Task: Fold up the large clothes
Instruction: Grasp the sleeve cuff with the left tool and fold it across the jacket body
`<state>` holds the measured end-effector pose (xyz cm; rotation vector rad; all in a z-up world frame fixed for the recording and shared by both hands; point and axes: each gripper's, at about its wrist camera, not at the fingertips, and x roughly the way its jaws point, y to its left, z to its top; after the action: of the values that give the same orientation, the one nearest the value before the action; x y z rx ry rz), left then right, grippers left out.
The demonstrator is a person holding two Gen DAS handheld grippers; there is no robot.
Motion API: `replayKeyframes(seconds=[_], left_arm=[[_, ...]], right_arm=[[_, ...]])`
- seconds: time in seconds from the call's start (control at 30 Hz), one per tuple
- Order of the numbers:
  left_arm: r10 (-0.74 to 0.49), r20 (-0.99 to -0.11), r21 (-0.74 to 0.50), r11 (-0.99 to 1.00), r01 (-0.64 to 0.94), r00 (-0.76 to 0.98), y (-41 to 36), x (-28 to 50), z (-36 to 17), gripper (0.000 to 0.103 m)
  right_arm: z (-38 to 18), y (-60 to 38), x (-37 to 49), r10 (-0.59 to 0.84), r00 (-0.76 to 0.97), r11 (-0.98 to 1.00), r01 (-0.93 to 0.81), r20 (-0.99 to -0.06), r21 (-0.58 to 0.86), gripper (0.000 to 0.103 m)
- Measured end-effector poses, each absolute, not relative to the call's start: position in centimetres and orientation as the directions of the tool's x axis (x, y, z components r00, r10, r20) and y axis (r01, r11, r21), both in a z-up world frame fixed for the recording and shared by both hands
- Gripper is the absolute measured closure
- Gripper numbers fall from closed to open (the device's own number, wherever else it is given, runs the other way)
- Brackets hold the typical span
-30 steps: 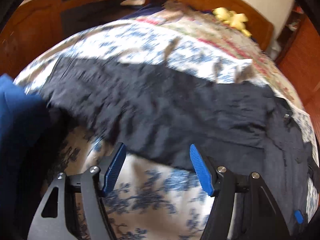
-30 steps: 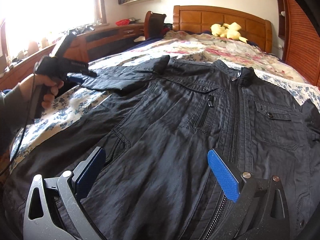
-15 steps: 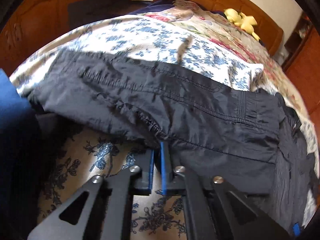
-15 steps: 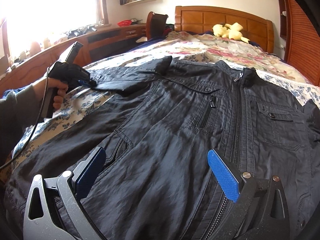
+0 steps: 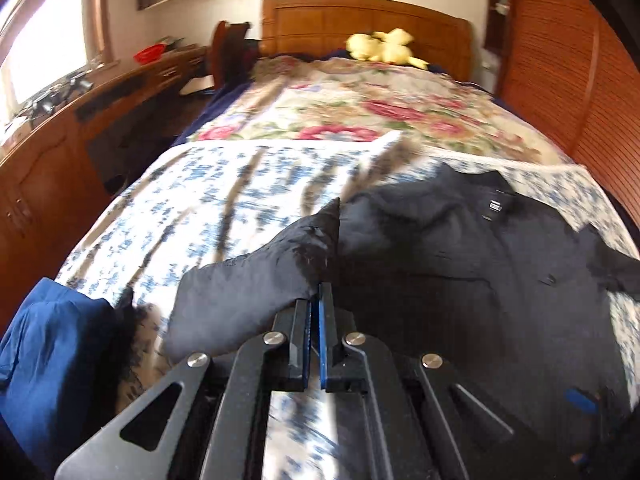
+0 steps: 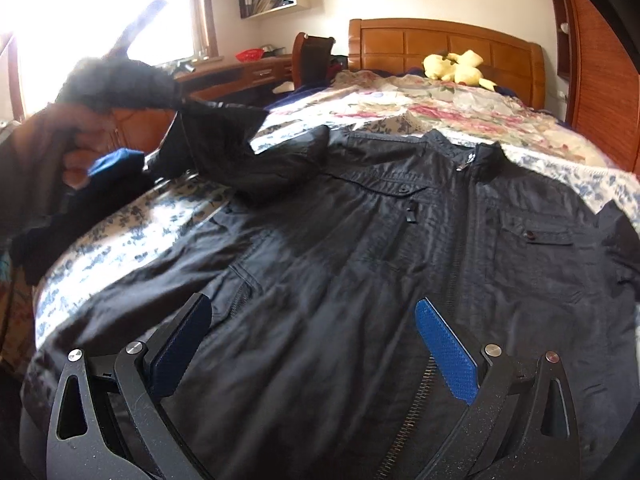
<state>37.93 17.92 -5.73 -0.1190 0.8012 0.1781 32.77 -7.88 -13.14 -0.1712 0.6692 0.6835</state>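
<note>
While the big black zip-front jacket [image 6: 400, 264] is lying spread front-up across the bed with the blue-and-white floral sheet [image 5: 224, 216], the left tongs [image 5: 315, 300] are pinching its sleeve [image 5: 256, 292], blue pads pressed together on the fabric with basically no gap showing. In the right wrist view that sleeve [image 6: 248, 148] is hanging lifted off the sheet, bunched up over the jacket's shoulder area, with the person's left hand [image 6: 76, 152] wrapped around the tool handle. That part is coming out pretty blurry, so the exact spot of the pinch is hard to make out from there.

The right tongs [image 6: 316, 344] are sitting wide apart, low over the jacket's lower front, one blue pad [image 6: 446, 354] on each side of the zipper [image 6: 416, 408] region and nothing between them. Can't tell if they're touching the cloth or just hovering above it.

The jacket's collar [image 6: 468, 152] is pointing toward the wooden headboard [image 6: 444, 48], and both chest pockets are facing up. Farther up the bed a quilt with pink flowers [image 5: 360, 108] is lying flat, and a yellow plush toy [image 6: 456, 66] is resting by the headboard. A blue piece of fabric [image 5: 52, 356] is showing at the near left edge in the left wrist view.
</note>
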Motion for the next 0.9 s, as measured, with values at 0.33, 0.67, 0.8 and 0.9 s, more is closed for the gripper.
replayKeyframes(seconds=[0.33, 0.67, 0.8, 0.9], left_arm=[[0.122, -0.725, 0.013, 0.986, -0.164, 0.678, 15.2, 33.5, -7.3, 0.076], [0.084, -0.751, -0.051, 0.981, -0.185, 0.655, 19.1, 30.2, -11.4, 0.054], [0.108, -0.75, -0.063, 0.97, -0.233, 0.653, 21.8, 30.8, -13.6, 0.05], [0.116, -0.771, -0.065, 0.964, -0.259, 0.627, 23.2, 31.6, -15.4, 0.05]], right_arm=[[-12.9, -8.5, 32.7, 0.52, 0.577, 0.768, -0.639, -0.629, 0.049, 0.0], [-13.9, -8.1, 33.2, 0.498, 0.564, 0.769, -0.638, -0.659, 0.035, 0.0], [-14.2, -8.1, 33.4, 0.493, 0.562, 0.772, -0.634, -0.664, 0.037, 0.0], [-14.4, -8.0, 33.4, 0.49, 0.559, 0.773, -0.634, -0.669, 0.035, 0.0]])
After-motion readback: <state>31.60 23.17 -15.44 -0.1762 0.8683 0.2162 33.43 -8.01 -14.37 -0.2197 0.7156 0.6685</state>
